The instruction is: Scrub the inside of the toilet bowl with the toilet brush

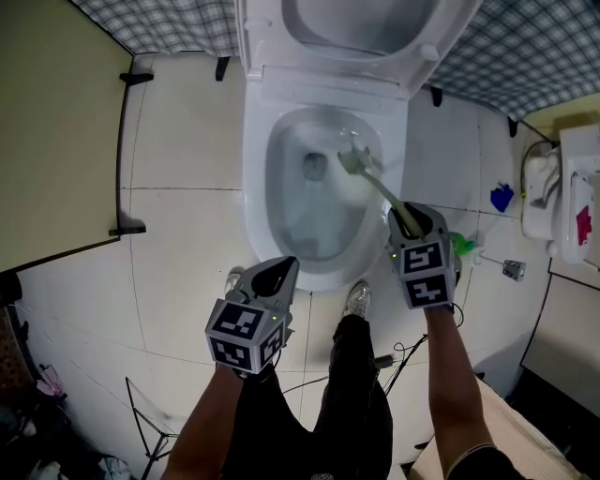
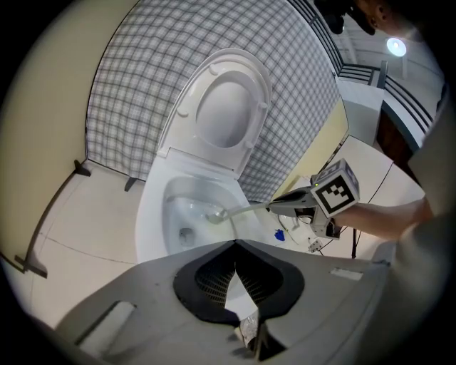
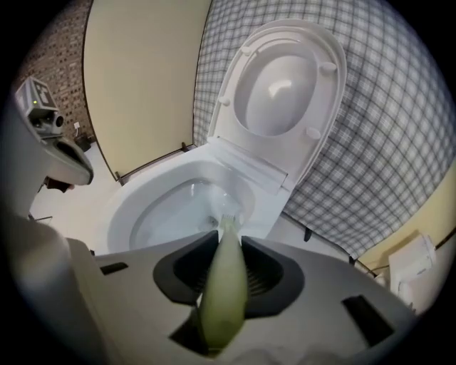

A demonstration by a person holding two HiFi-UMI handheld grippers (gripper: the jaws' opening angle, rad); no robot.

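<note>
Inside the bowl, toward 2 o'clock: the toilet brush [image 1: 375, 185] has its head against the inner wall of the toilet bowl [image 1: 255, 187], just at 3 o'clock of the drain opening [image 1: 314, 167]. Its pale green handle slants back out toward 4 o'clock.
Right gripper [image 1: 411, 218]: fingers clamped on the brush handle, which runs straight out between them toward the bowl.
Left gripper [image 1: 275, 274]: hangs at 7 o'clock of the bowl, over the front rim. Its fingers are drawn together to a narrow slit and hold nothing I can name.
Step in hand: scrubbing, by my reading, with only the 2 o'clock wall under the bristles.
Doing it well: keep the bristles pressed to the porcelain and work round the wall hour by hour. Then go under the rim and down to the drain. Short strokes should limit splashing. Grip the handle firmly so it cannot twist, and keep the left gripper clear of its sweep.
Count: one toilet bowl, one brush, one raised seat and lid [image 1: 356, 28], two grippers.
</note>
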